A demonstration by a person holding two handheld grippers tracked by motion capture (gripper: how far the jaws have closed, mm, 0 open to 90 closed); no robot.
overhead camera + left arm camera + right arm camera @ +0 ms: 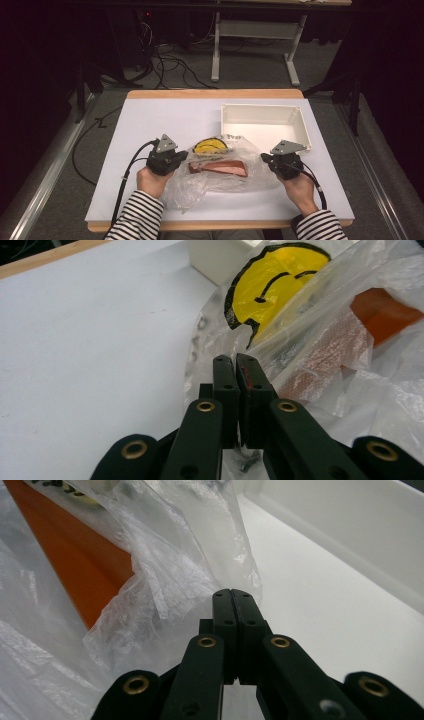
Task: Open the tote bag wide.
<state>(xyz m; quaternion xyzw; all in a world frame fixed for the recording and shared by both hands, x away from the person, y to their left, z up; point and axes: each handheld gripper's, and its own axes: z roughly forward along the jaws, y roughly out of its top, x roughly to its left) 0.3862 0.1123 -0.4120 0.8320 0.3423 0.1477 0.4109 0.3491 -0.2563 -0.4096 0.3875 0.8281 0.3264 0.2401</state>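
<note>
High view: the thin, slippery plastic bag (220,172) lies mid-table beside the white tray (300,125); your left gripper (181,156) and right gripper (264,158), both closed, pinch its edges. Grip gathered film.

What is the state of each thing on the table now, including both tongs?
Left tongs: shut, at the bag's edge.
Right tongs: shut, at the bag's other edge.
Plastic bag: lying crumpled on the table, things inside.
Orange block: lying flat inside the bag.
Yellow smiley piece: inside the bag, next to the block.
White tray: upright, empty.
</note>
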